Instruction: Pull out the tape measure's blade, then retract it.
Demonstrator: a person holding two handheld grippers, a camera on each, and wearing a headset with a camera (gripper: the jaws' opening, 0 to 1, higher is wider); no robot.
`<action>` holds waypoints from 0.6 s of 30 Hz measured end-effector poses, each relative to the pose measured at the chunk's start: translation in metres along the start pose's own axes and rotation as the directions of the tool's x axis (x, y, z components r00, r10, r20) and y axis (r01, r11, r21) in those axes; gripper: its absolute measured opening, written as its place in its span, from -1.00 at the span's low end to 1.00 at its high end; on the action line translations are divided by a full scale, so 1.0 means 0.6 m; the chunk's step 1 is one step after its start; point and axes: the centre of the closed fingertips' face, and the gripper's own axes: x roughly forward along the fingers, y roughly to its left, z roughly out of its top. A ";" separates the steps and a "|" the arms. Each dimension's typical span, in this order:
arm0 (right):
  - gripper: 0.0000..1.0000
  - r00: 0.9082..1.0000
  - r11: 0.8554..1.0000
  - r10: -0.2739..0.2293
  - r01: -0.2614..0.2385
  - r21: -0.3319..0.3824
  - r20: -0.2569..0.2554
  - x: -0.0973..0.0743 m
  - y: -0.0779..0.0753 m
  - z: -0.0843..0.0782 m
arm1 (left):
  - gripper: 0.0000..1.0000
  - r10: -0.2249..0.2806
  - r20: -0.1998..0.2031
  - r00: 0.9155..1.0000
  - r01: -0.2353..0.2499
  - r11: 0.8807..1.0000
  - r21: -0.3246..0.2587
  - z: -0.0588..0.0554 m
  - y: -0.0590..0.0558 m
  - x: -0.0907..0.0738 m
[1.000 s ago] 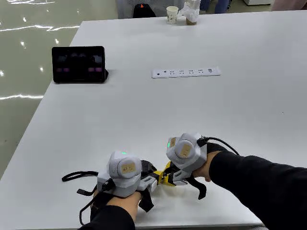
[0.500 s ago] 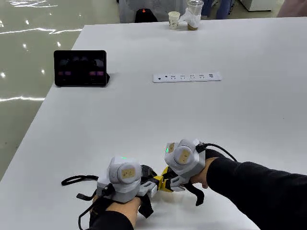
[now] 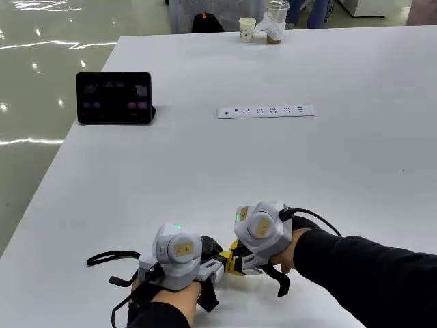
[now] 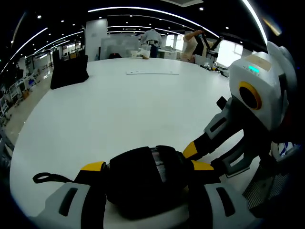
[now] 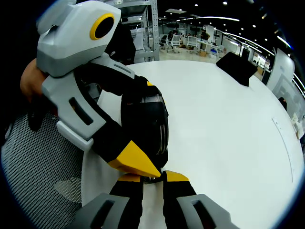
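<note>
A: Where do we have the tape measure [image 4: 143,183]?

B: Between the jaws of our left tool [image 4: 147,167]. They are clamped on its black case from both sides, a yellow tip against each flank. It sits at the near edge of the white counter [image 3: 205,171].

A: And our right tool [image 5: 153,177]?

B: It faces the left one, tip to tip. Its jaws are drawn together on a small tab at the case's edge, directly ahead of it.

A: Which way does the case lie?

B: Looking along the right tool, we see it edge-on, narrow and tall, with its long axis running straight away from the tips. Looking along the left tool, we see it broad, lying across the jaws, and its right-hand end meets the other tool's yellow tips.

A: What does the head view give us?

B: There the case is a sliver of black between the two grey tool bodies, so we read the grip itself from the gripper views. The head view does give us a tablet [image 3: 114,98] and a power strip [image 3: 266,111], both well beyond the tools.
</note>
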 end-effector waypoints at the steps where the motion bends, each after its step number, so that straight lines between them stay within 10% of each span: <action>1: -0.74 1.000 1.000 -0.003 0.003 0.001 0.000 0.000 0.000 0.000 | 0.30 0.000 -0.004 1.000 0.000 1.000 0.000 0.000 0.000 0.000; 18: -0.66 0.998 0.996 -0.060 0.058 0.071 0.023 -0.011 0.003 -0.005 | 0.46 -0.135 -0.075 0.988 0.124 0.983 -0.134 -0.001 -0.008 0.003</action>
